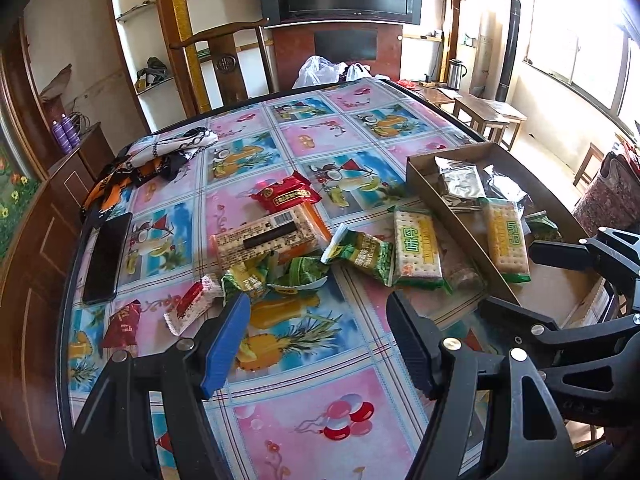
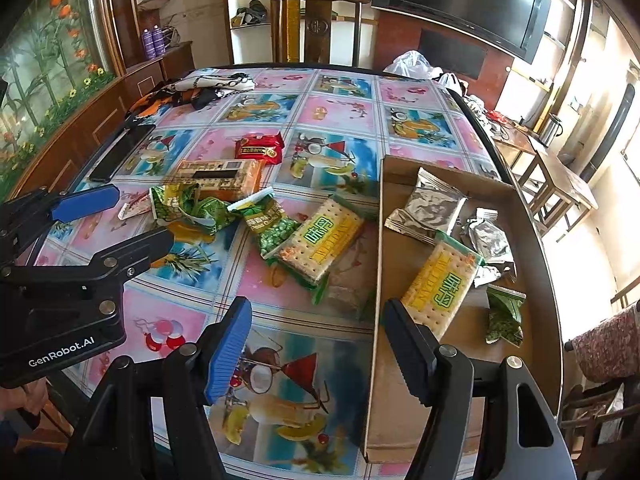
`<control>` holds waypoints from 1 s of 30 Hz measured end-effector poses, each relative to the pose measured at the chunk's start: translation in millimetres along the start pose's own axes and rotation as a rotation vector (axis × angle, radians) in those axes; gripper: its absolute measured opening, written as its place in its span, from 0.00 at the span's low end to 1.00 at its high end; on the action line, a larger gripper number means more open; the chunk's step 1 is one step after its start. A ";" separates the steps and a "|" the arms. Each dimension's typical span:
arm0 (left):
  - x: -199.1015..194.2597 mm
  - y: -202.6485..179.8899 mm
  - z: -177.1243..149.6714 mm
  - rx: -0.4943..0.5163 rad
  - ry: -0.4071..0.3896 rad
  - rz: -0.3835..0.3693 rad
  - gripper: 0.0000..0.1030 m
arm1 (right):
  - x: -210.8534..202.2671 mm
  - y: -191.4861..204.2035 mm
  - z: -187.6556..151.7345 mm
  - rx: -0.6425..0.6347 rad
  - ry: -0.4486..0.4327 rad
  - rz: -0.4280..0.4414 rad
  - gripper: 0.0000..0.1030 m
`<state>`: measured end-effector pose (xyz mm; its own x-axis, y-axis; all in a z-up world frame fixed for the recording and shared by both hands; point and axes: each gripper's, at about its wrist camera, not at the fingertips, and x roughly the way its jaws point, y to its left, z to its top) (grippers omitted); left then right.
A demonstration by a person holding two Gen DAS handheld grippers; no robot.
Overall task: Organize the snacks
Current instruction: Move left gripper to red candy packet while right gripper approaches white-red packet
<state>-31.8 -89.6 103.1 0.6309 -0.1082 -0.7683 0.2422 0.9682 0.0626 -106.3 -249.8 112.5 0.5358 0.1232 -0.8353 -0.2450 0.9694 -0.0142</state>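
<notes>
At the far left lies a small red-and-white wrapped candy (image 1: 191, 307), then a heap of crumpled green pea-snack bags (image 1: 280, 272) with a yellow-labelled clear cracker packet (image 1: 416, 246) lying just beside the shallow brown cardboard tray (image 2: 378, 240). My left gripper (image 1: 316, 344) hangs spread wide and empty above the table; my right gripper (image 2: 316, 344), equally spread and empty, straddles the tray's wall. I judge the outside cracker packet comes next: I'd pinch it across its short sides, lift it clear of the wall, and lay it beside its twin (image 2: 440, 284) in the tray.
</notes>
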 end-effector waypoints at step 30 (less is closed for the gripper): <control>-7.4 66.4 -31.0 -0.082 0.043 0.080 0.68 | 20.9 61.7 9.5 -0.071 0.034 0.072 0.71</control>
<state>-43.2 -17.5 93.2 0.6132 -0.0216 -0.7896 0.1304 0.9887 0.0743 -102.5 -185.4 99.4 0.4873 0.1837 -0.8537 -0.3393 0.9406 0.0087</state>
